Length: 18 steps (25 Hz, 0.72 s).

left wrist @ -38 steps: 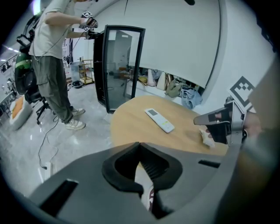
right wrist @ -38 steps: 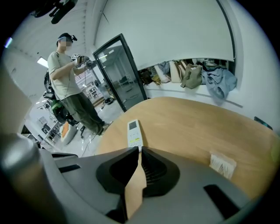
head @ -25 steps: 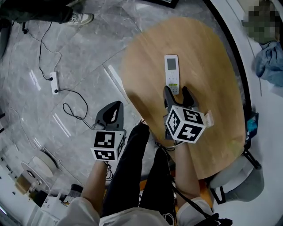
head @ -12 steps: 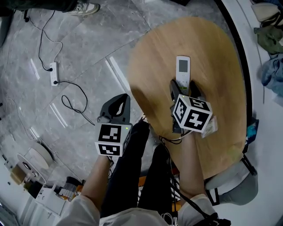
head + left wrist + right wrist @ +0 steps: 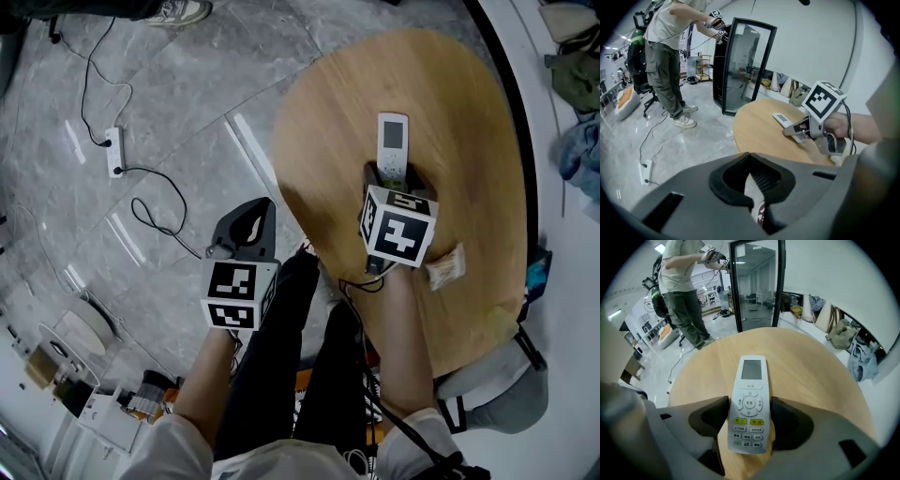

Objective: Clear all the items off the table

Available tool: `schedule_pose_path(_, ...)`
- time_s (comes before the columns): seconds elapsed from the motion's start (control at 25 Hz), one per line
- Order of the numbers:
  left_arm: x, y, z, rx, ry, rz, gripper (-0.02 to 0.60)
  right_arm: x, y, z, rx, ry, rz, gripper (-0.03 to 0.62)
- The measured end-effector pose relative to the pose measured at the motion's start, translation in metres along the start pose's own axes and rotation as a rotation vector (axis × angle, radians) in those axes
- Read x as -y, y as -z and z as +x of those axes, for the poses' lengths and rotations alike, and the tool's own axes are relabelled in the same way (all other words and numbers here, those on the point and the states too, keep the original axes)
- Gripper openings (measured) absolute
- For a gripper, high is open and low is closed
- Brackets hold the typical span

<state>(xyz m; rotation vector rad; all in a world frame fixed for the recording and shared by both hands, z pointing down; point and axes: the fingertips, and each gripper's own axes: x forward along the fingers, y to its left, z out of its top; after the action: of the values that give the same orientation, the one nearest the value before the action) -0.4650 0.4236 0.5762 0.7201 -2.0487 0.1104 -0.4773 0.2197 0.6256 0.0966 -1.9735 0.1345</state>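
— How do we stand with the right tongs [image 5: 749, 403]?

— Wide apart and astride the remote control [image 5: 392, 146]. They have just been closing, and the pads [image 5: 711, 417] sit just beside its long edges, but we see no clamp on it.

— And the remote itself?

— White, face up, flat on our round wooden counter [image 5: 469, 131]. Its grey screen is at the far end, and two yellow-green buttons lie between the tongs.

— The left tongs [image 5: 750, 154]?

— Tips together, gripping nothing, over the grey floor [image 5: 141, 112] beside the counter.

— Anything else up there?

— We see a small clear-wrapped packet [image 5: 444, 266] near the right tongs.
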Motion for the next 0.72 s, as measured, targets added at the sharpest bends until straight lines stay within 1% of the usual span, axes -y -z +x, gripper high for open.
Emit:
schedule_pose_path(0.08, 0.001, -0.001, 0.000, -0.002, 0.002, 0.001, 0.008, 0.000, 0.000, 0.000, -0.009, -0.005, -0.002, 0.299)
schedule_pose_path(0.16, 0.003, -0.002, 0.000, -0.001, 0.005, 0.005, 0.008, -0.001, -0.001, 0.000, -0.025, -0.018, -0.015, 0.276)
schedule_pose_path(0.28, 0.007, -0.003, 0.000, -0.001, 0.012, 0.010, 0.008, -0.002, -0.002, 0.000, -0.042, -0.041, -0.059, 0.273)
schedule_pose_path(0.36, 0.010, -0.002, 0.001, -0.004, 0.015, 0.012, 0.008, -0.002, -0.001, 0.000, -0.042, -0.057, -0.069, 0.272)
schedule_pose_path(0.52, 0.015, -0.002, 0.002, -0.009, 0.026, 0.029, 0.008, -0.002, 0.006, -0.010, -0.036, -0.091, -0.025, 0.270)
schedule_pose_path(0.72, 0.033, -0.003, 0.005, -0.016, 0.046, 0.053, 0.008, 0.011, 0.024, -0.032, -0.003, -0.091, 0.023, 0.270)
